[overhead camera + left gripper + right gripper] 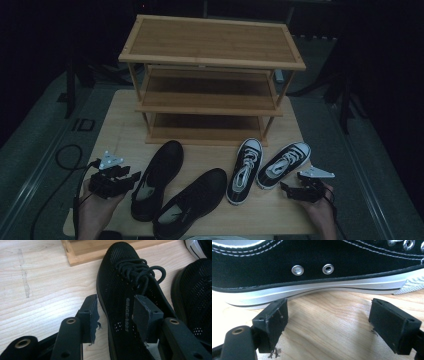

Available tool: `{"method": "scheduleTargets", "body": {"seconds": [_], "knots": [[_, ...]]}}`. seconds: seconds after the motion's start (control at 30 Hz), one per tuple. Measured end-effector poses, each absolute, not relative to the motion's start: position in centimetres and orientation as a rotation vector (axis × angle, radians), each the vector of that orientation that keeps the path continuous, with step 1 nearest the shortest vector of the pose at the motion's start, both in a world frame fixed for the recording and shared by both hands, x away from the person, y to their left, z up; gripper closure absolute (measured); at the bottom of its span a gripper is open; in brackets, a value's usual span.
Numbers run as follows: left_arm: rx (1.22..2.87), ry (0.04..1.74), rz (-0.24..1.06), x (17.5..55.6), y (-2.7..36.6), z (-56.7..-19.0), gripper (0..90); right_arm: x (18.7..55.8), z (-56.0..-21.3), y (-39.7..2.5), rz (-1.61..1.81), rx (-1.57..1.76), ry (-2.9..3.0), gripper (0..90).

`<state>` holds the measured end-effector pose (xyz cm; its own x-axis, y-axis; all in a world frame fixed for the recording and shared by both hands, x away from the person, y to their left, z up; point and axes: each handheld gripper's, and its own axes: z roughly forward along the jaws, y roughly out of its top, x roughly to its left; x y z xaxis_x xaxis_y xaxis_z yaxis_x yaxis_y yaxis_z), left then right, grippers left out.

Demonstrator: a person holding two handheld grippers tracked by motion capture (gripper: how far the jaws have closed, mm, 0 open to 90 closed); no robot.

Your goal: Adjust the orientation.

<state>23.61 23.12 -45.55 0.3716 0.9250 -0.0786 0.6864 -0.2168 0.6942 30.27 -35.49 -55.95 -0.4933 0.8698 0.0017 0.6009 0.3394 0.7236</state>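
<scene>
I have both grippers low at the near edge of the wooden table (120, 107), each facing a shoe. My left gripper (116, 178) has its jaws spread, and in the left gripper view they straddle the outer wall of the left black mesh shoe (125, 305), one pad on the table side and the other over the shoe's opening by the laces. That shoe lies near the table's front left, toe pointing toward the bamboo shoe rack (210, 75), with its mate, the second black mesh shoe (192, 202), just beside it on the right.

My right gripper (298, 191) is also spread, pinching nothing. In the right gripper view its jaws (329, 325) sit just short of the white rubber sole of the right black canvas sneaker (317, 267), with bare table between them. That sneaker lies at the front right, next to the other canvas sneaker (245, 170).

To do this well, I judge the left grip should close on the collar wall, well behind the laces, so the mesh does not fold and the shoe hangs level. The right gripper needs to rise above the sole and take the canvas side, not the slippery rubber edge. The rack's three shelves look free to take them.
</scene>
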Motion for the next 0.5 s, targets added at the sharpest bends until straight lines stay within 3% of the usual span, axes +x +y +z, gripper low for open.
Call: {"method": "scheduleTargets", "body": {"seconds": [0.5], "knots": [[2.032,1.386,0.442,23.44,22.29,-45.86,55.8,30.27,-55.95,-35.49,0.953,1.296,2.223,15.6]]}}
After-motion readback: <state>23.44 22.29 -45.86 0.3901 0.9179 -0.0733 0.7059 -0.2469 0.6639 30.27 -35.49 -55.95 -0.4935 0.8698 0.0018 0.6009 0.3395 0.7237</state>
